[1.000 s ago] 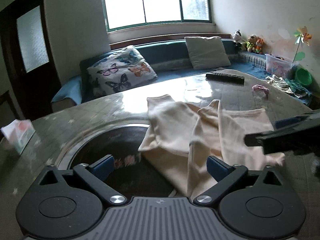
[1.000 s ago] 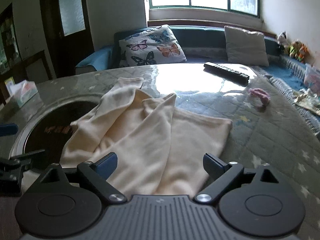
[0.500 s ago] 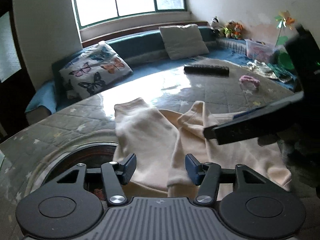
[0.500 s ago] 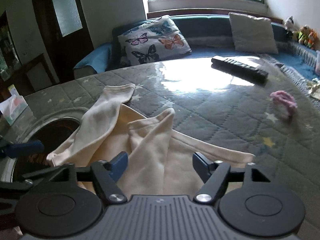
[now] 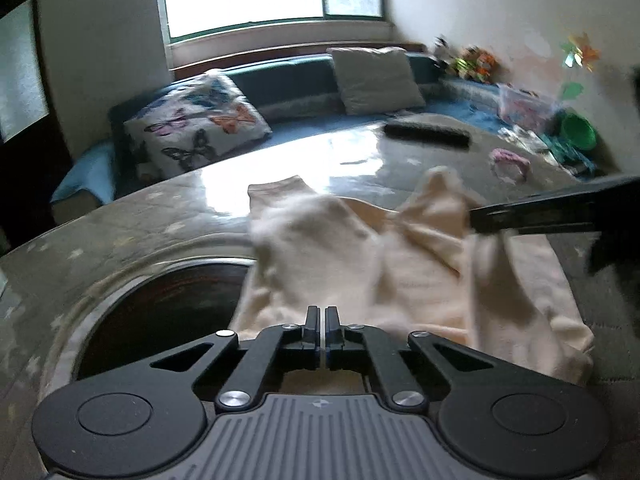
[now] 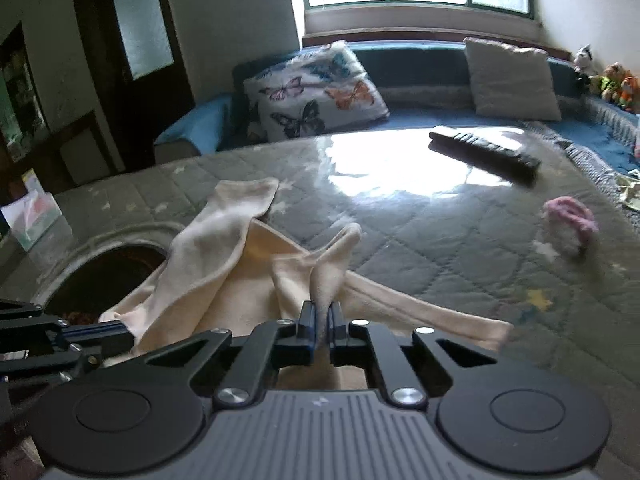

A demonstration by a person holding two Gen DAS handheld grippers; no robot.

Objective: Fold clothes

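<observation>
We held both grippers tilted down over the quilted table (image 6: 420,232), the left gripper (image 5: 322,322) and right gripper (image 6: 322,316) each pinching the cream garment (image 5: 352,248). It lay rumpled beside the table's round dark opening (image 5: 160,304).

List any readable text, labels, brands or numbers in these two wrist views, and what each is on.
No readable text in either view.
Small emblem on the grey housing of the left gripper and the right gripper: a symbol, not letters.
Tissue box: print too blurred to read.
Remote control: buttons too small to read.
</observation>
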